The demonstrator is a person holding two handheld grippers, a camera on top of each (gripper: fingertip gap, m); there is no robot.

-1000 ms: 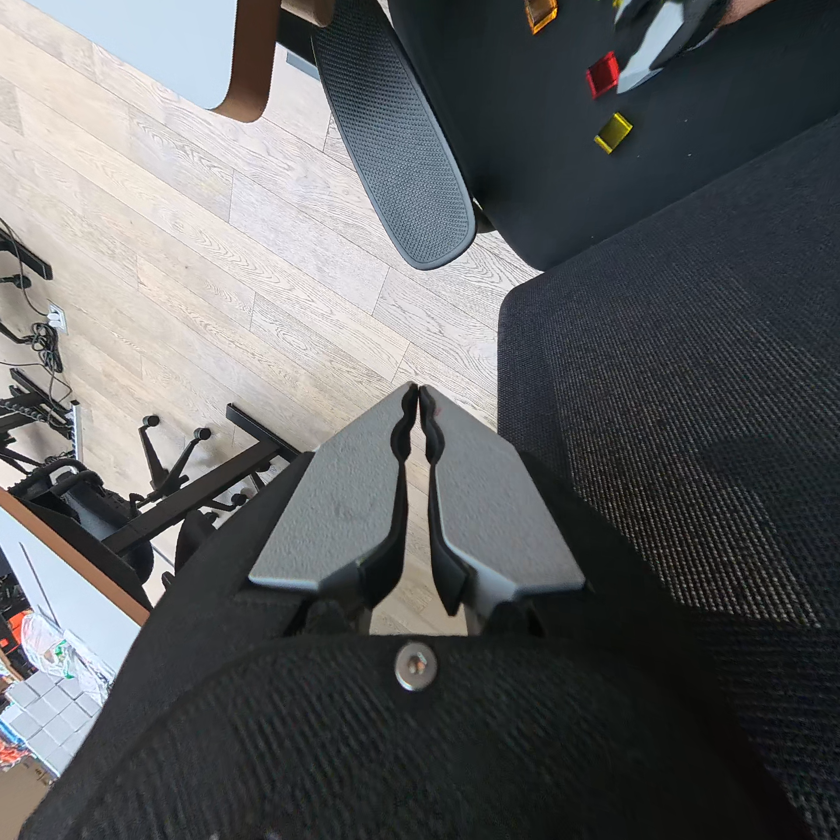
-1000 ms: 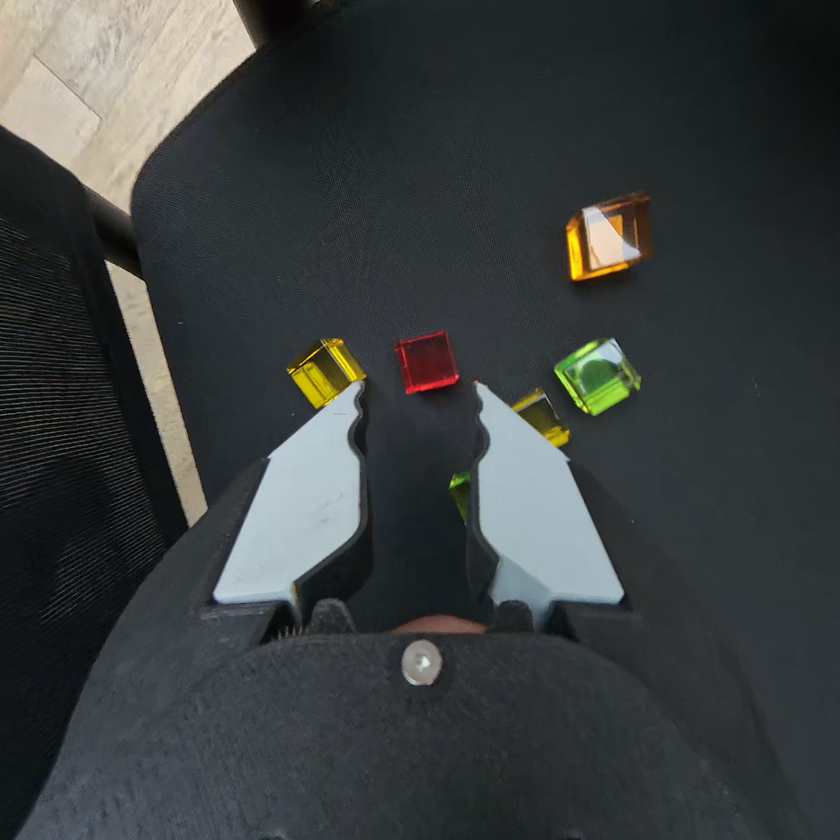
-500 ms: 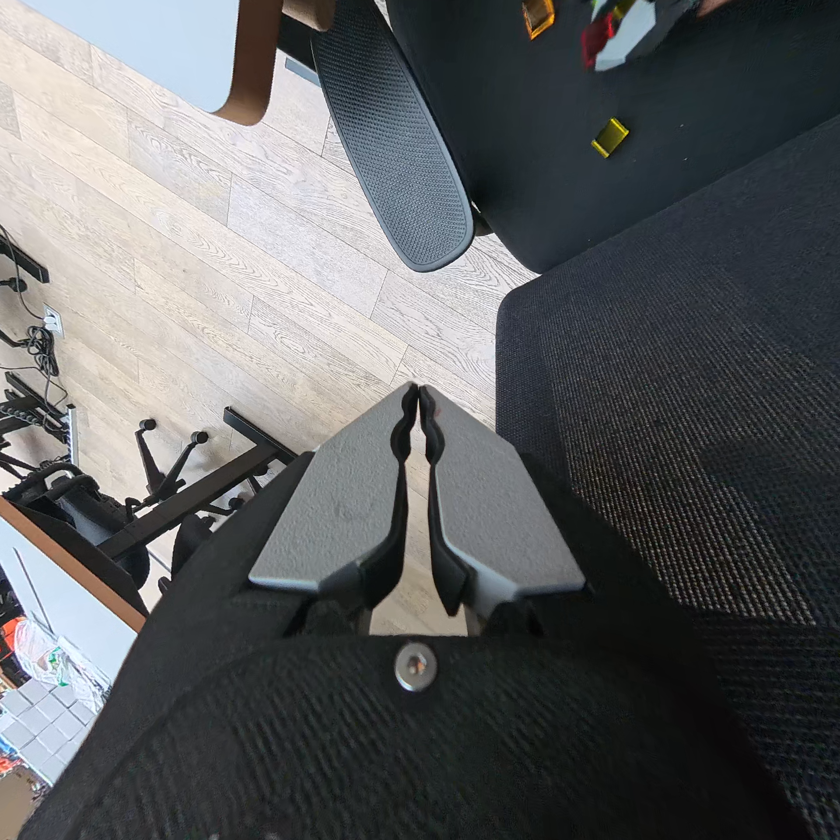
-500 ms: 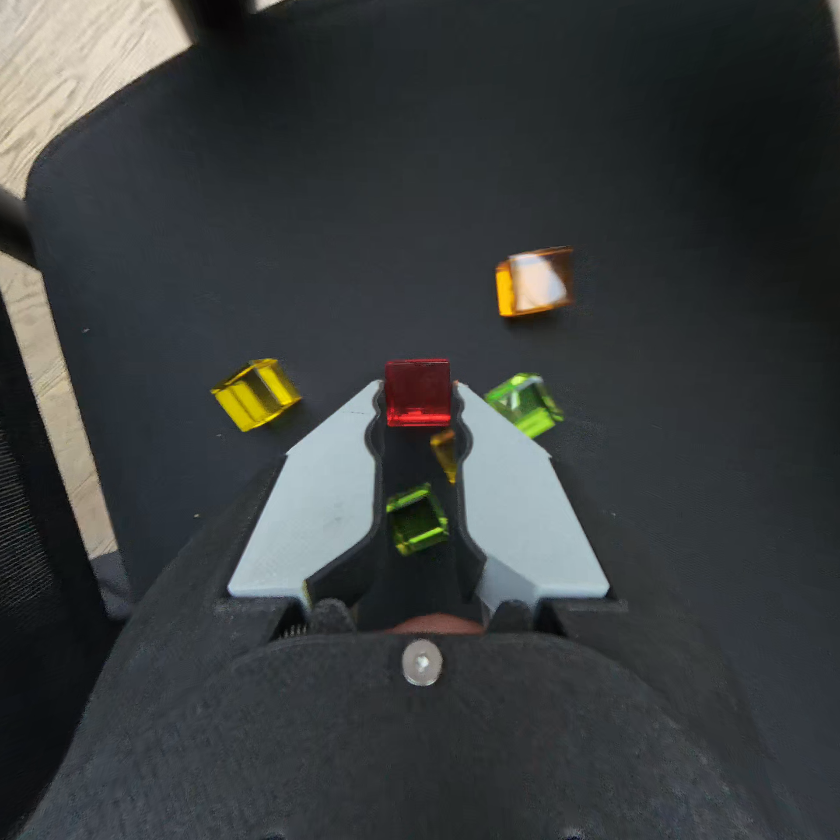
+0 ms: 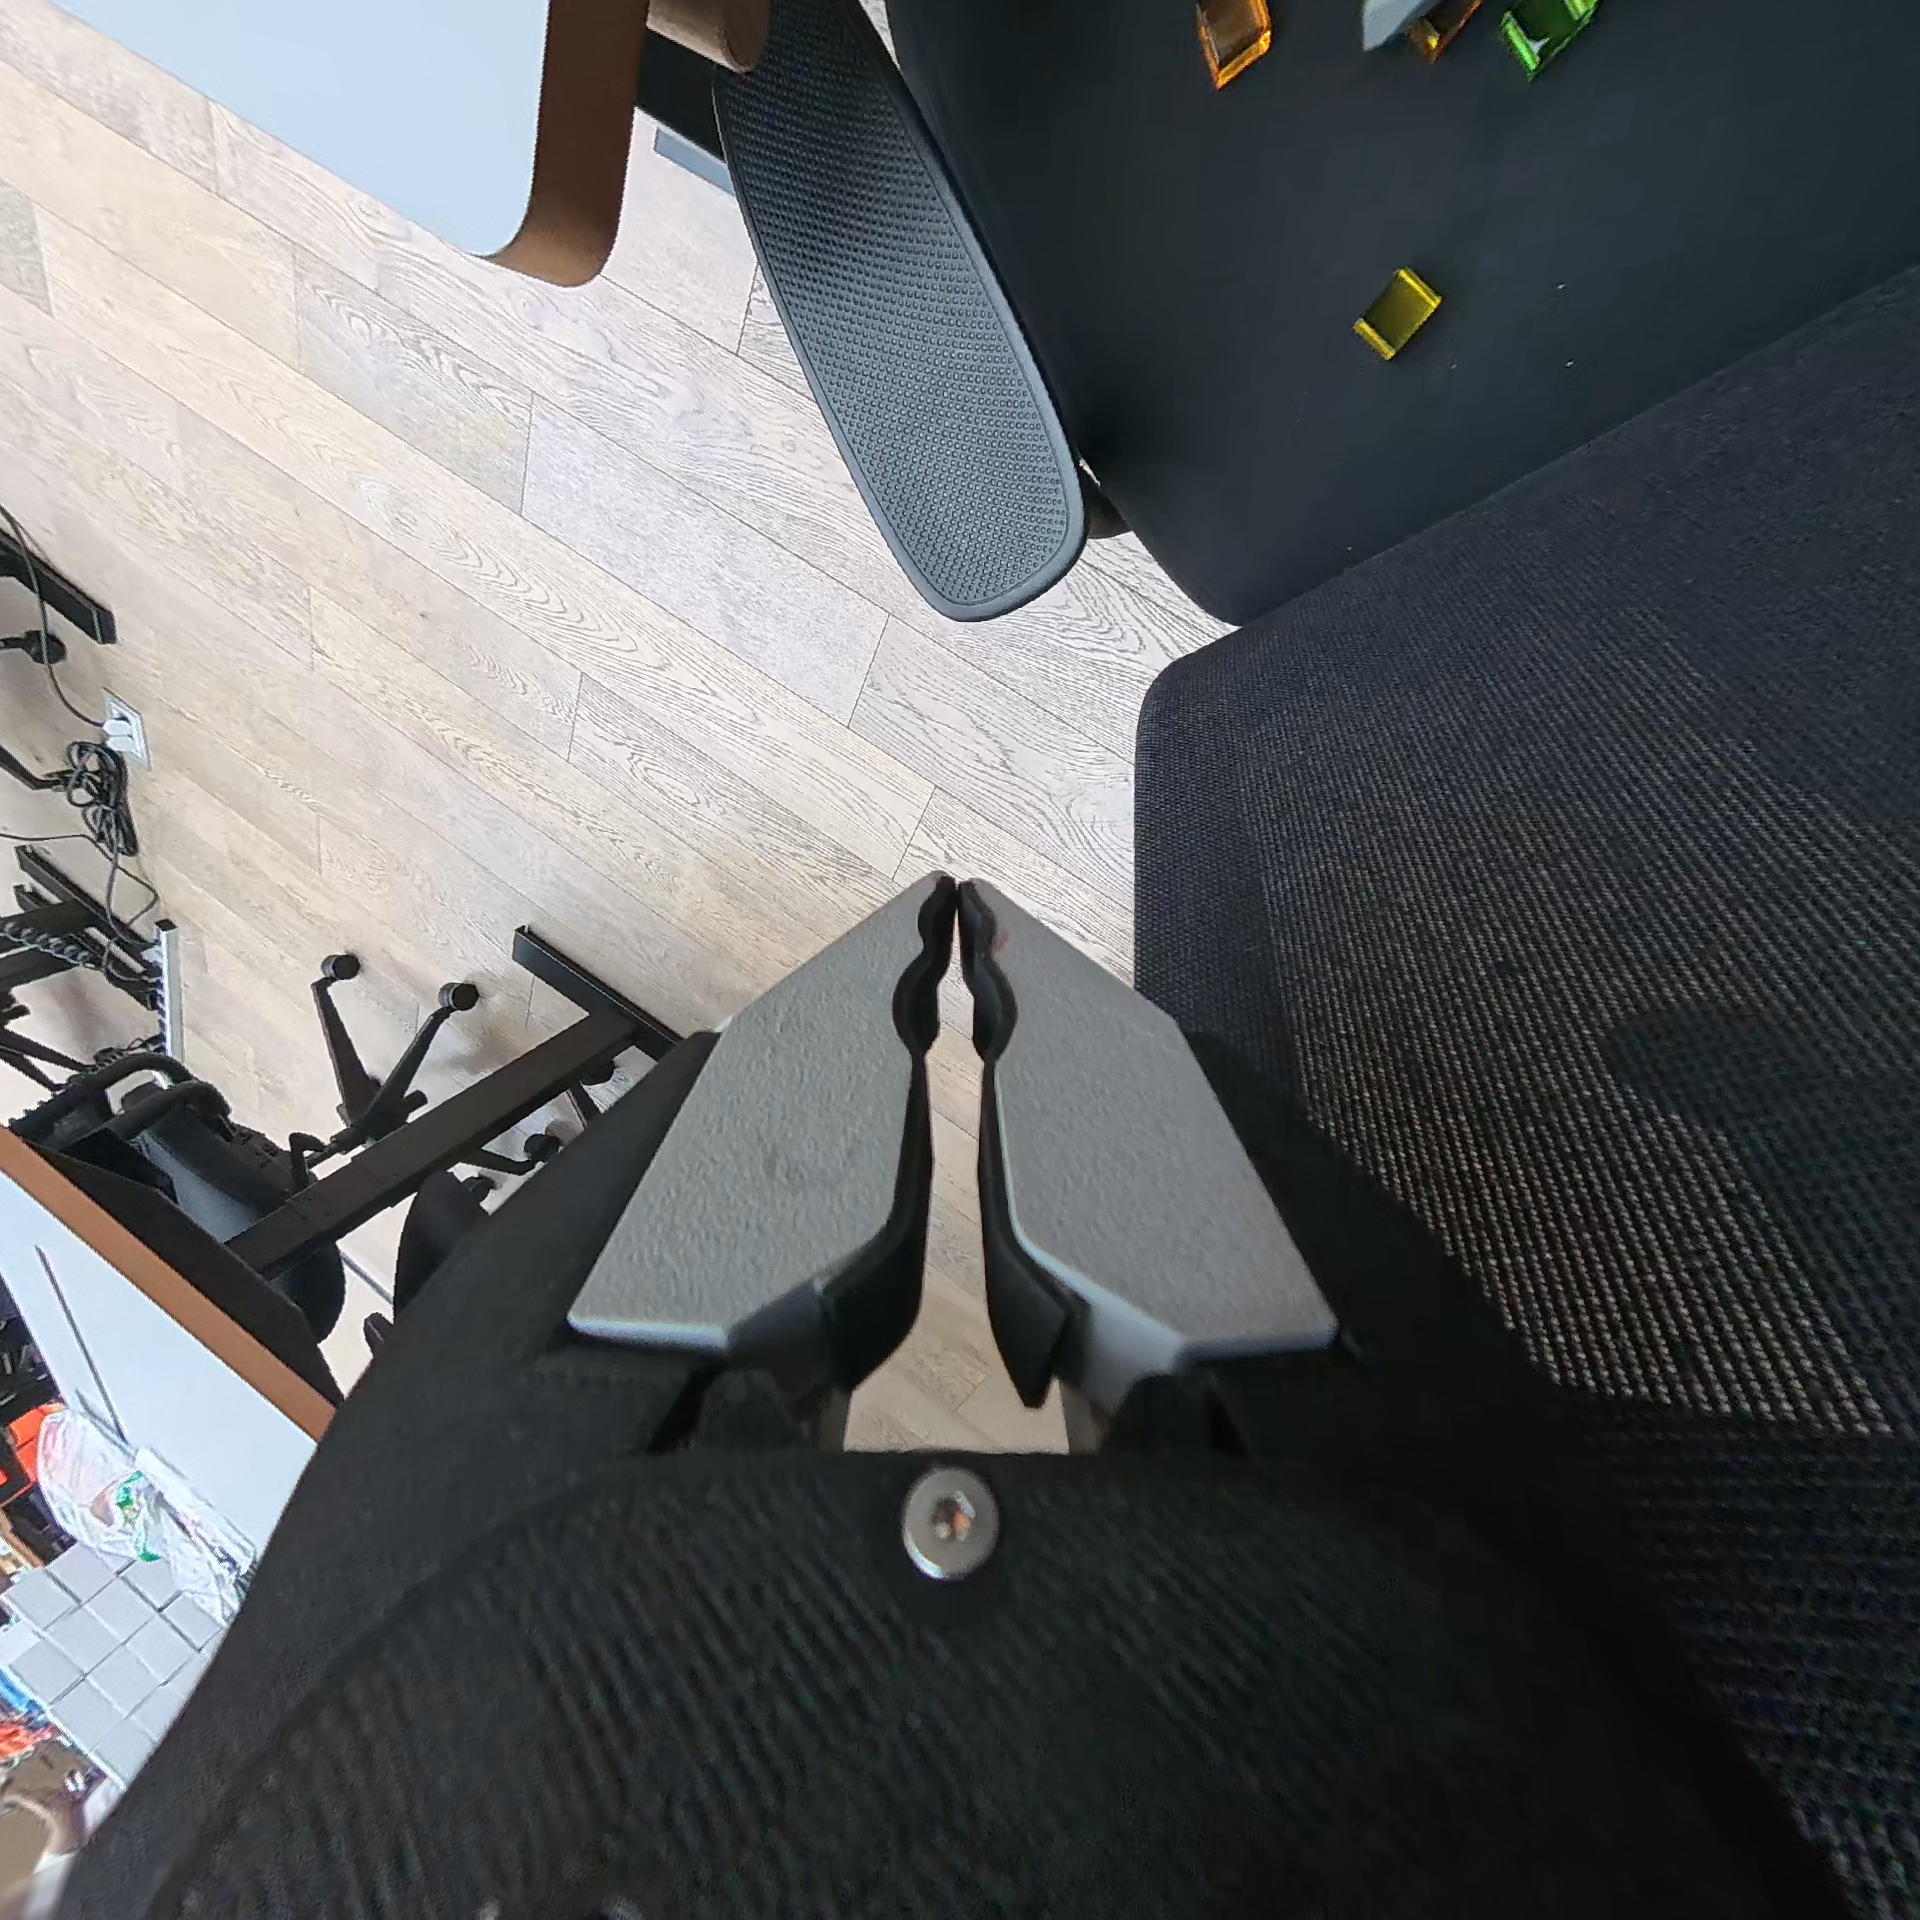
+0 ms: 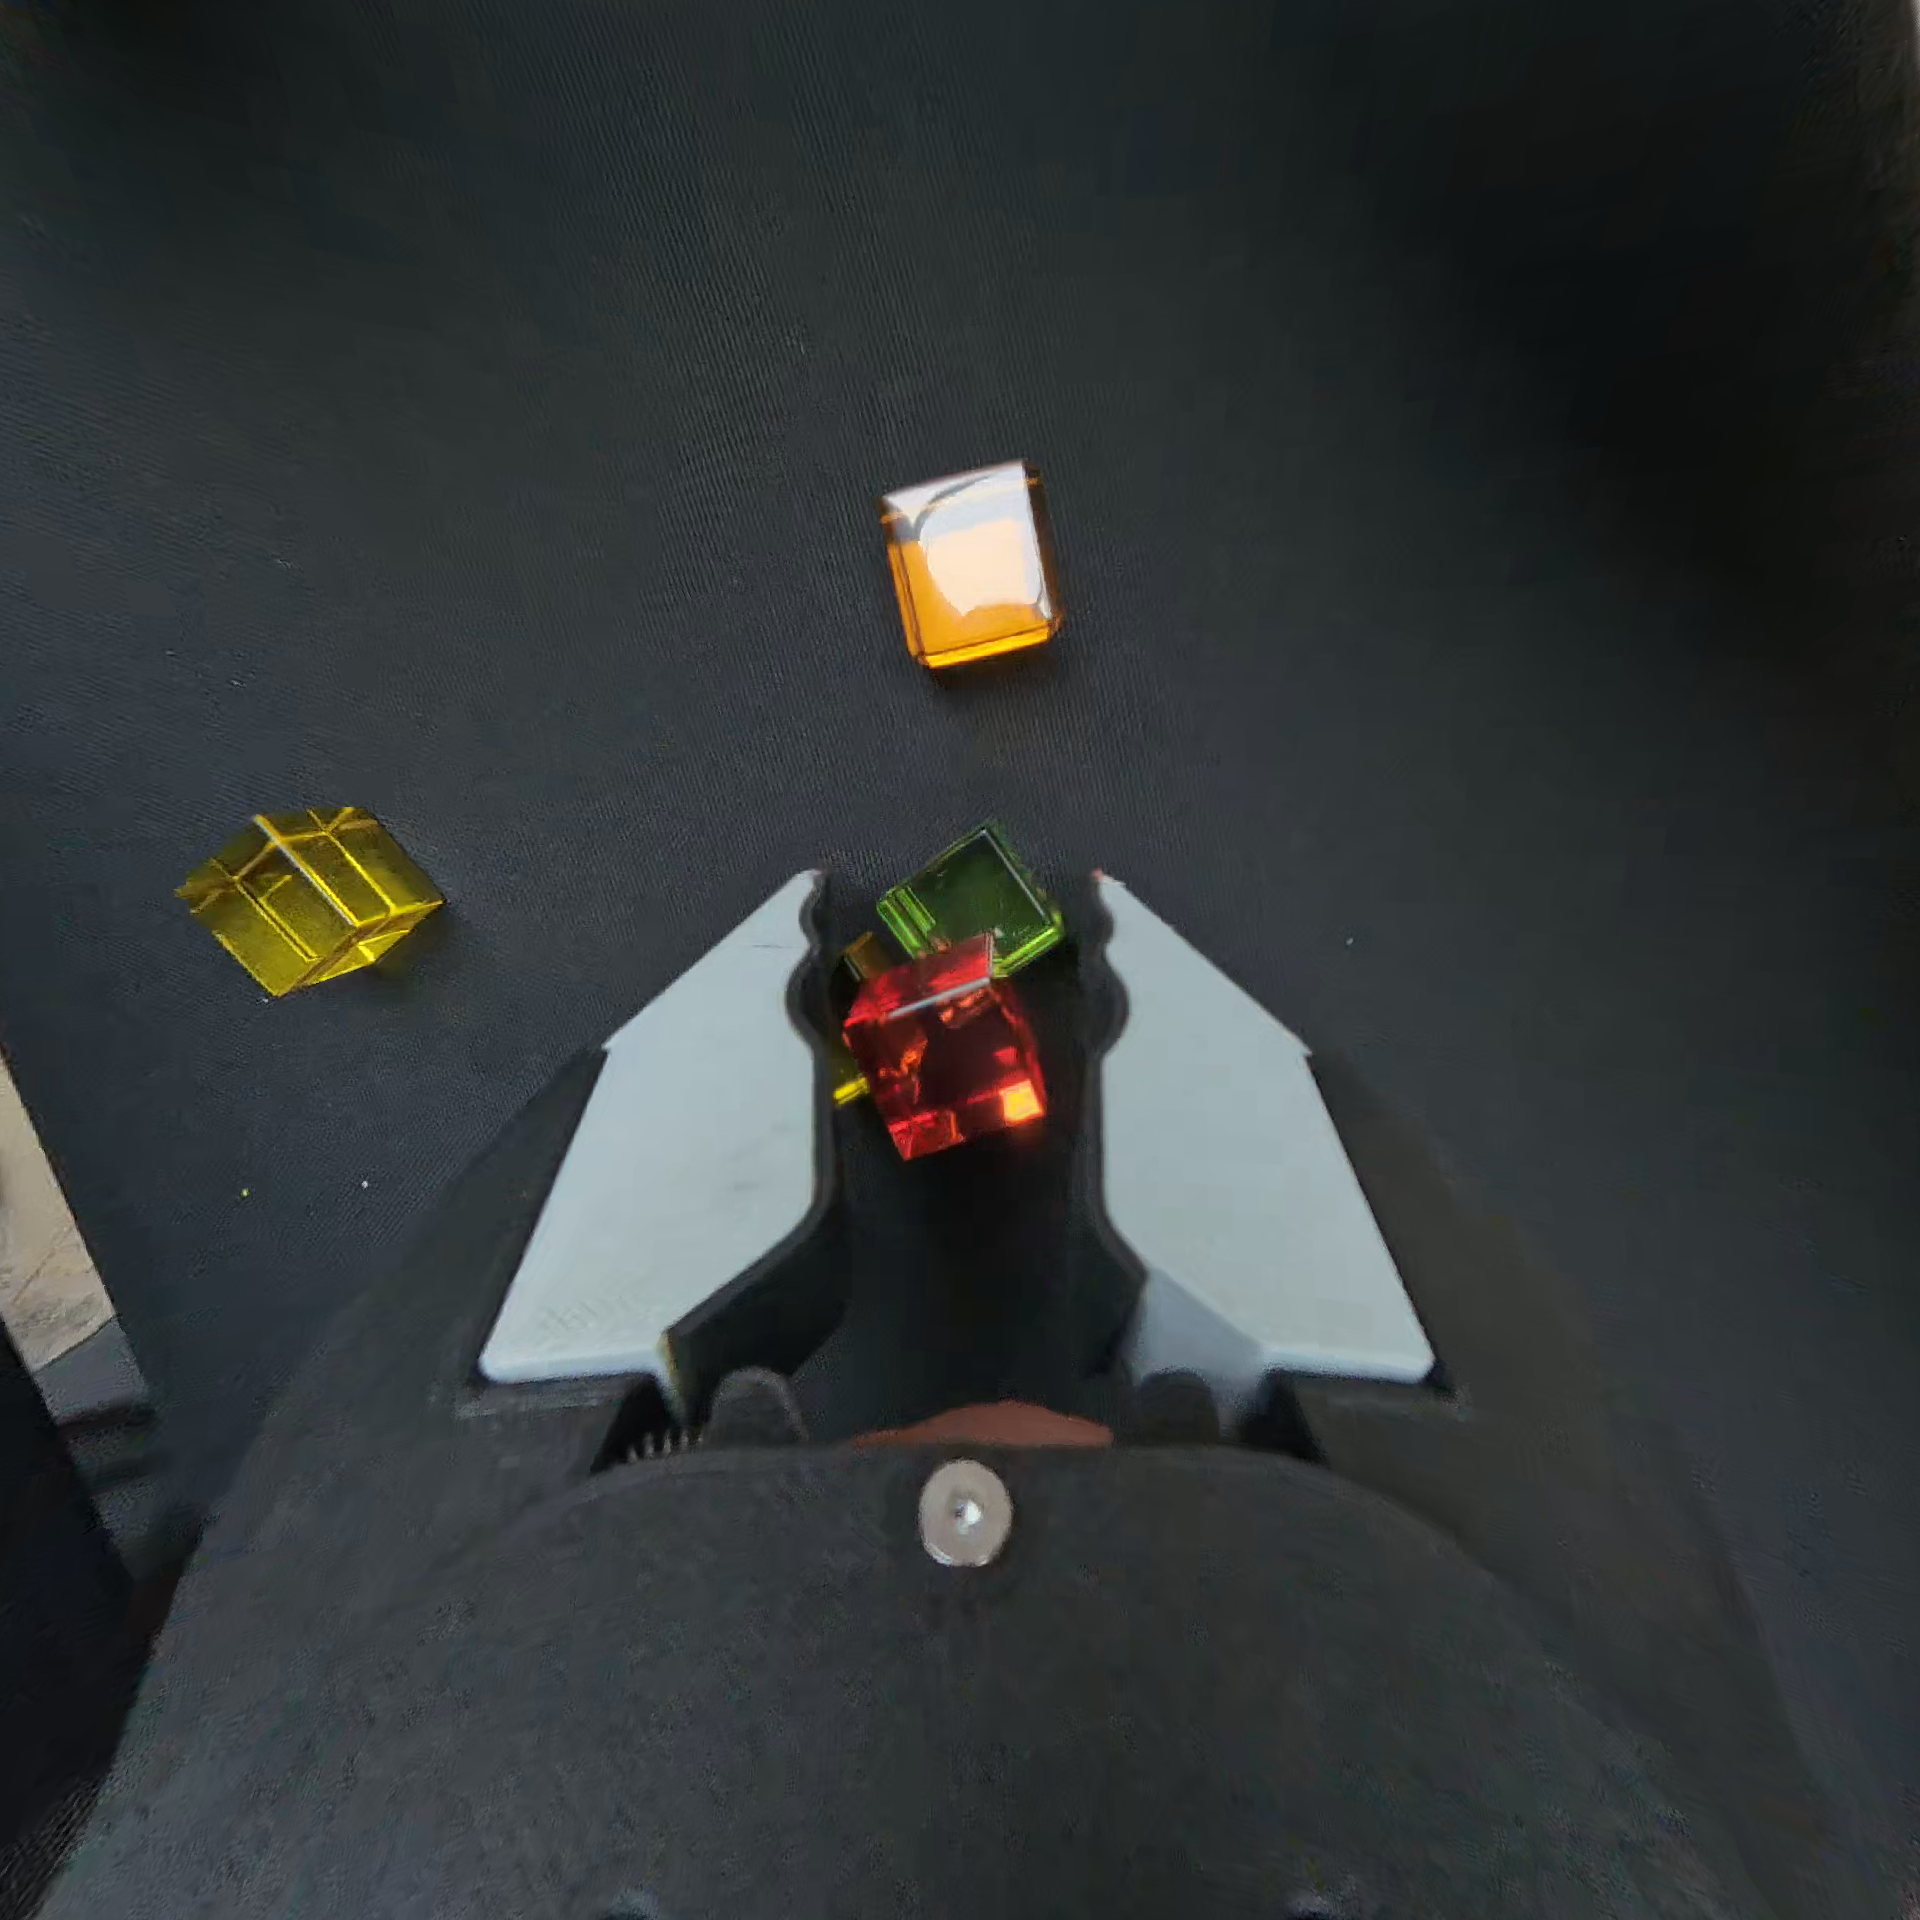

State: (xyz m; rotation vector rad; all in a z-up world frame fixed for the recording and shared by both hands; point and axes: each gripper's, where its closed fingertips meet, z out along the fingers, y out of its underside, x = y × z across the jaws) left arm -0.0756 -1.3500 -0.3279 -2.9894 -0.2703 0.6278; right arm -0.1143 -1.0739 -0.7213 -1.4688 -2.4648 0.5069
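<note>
Jaws pressed together and empty, the left gripper (image 5: 957, 902) hangs over the floor (image 5: 540, 665) beside a chair seat (image 5: 1558, 935), while the right gripper (image 6: 958, 883) stands wide around a red cube (image 6: 951, 1055), a green cube (image 6: 971, 899) touching beyond it.

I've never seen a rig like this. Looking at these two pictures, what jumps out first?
The bright see-through cubes on the black seat: a red cube sits between the open fingers of the right gripper, on top of a green cube and beside a small yellow piece, with an orange cube farther ahead and a yellow cube off to the left. The left gripper is shut on nothing, poised over the pale wood floor beside another dark seat.
</note>
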